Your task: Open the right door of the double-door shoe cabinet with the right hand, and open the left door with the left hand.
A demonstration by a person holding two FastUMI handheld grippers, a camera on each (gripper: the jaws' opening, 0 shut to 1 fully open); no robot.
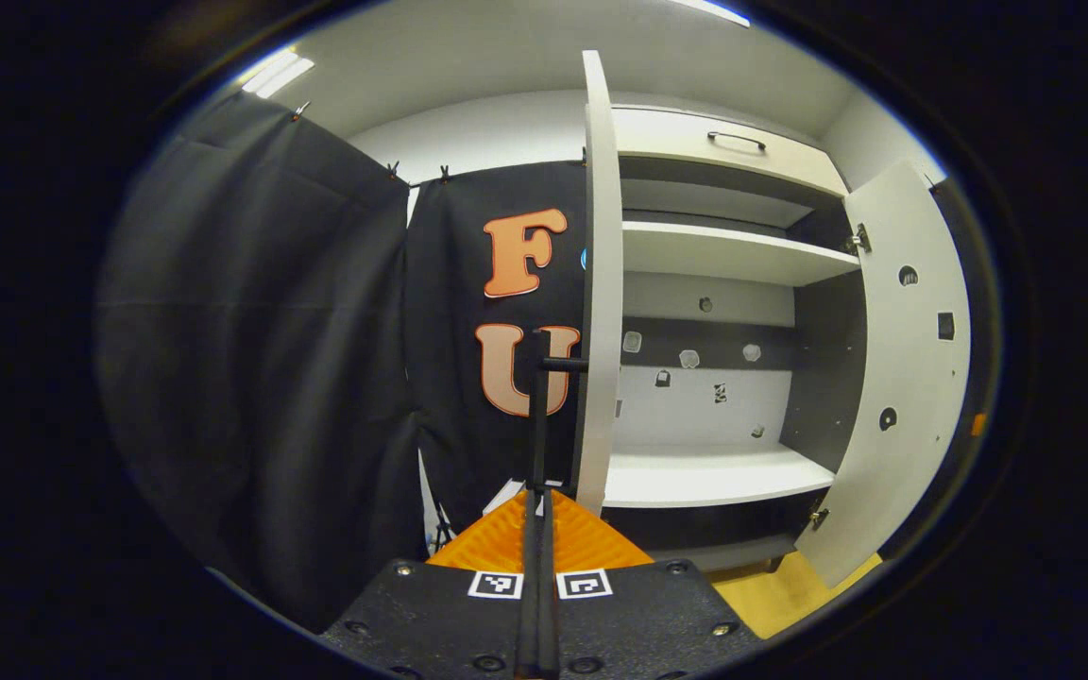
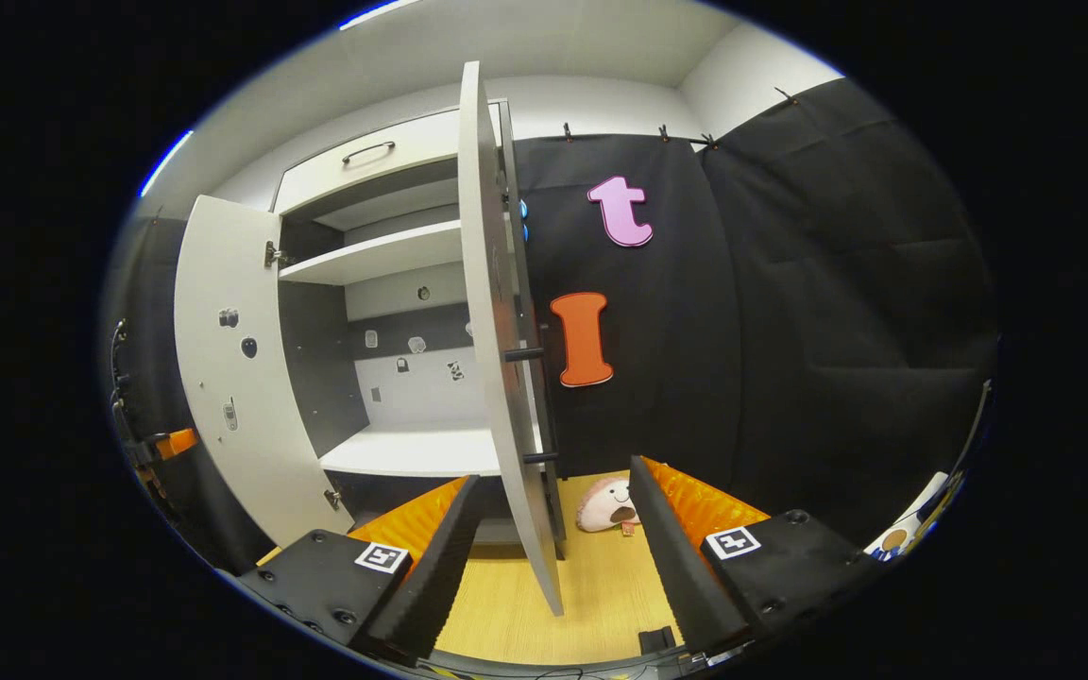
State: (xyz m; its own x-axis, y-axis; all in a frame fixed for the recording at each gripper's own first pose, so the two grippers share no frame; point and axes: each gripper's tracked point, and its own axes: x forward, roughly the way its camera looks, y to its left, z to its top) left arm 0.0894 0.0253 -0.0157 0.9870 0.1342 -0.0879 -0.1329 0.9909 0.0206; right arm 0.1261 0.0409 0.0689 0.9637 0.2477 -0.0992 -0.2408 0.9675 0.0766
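The white shoe cabinet (image 1: 709,477) stands with both doors swung out, its shelves bare. In the left gripper view the left door (image 1: 599,283) is edge-on right ahead. Its black vertical handle (image 1: 538,416) runs down between my left gripper's (image 1: 539,496) fingers, which are shut on it. The right door (image 1: 903,359) hangs open at the right. In the right gripper view the right door (image 2: 497,331) is edge-on, and its lower edge sits between the spread fingers of my open right gripper (image 2: 553,469). That door's black handle (image 2: 544,406) is just beyond the fingertips, untouched. The left door (image 2: 232,359) is open at the left.
A drawer with a metal pull (image 1: 738,140) tops the cabinet. A small plush toy (image 2: 605,505) lies on the wooden floor (image 2: 591,595) by the right door's foot. Black cloth walls close in on both sides.
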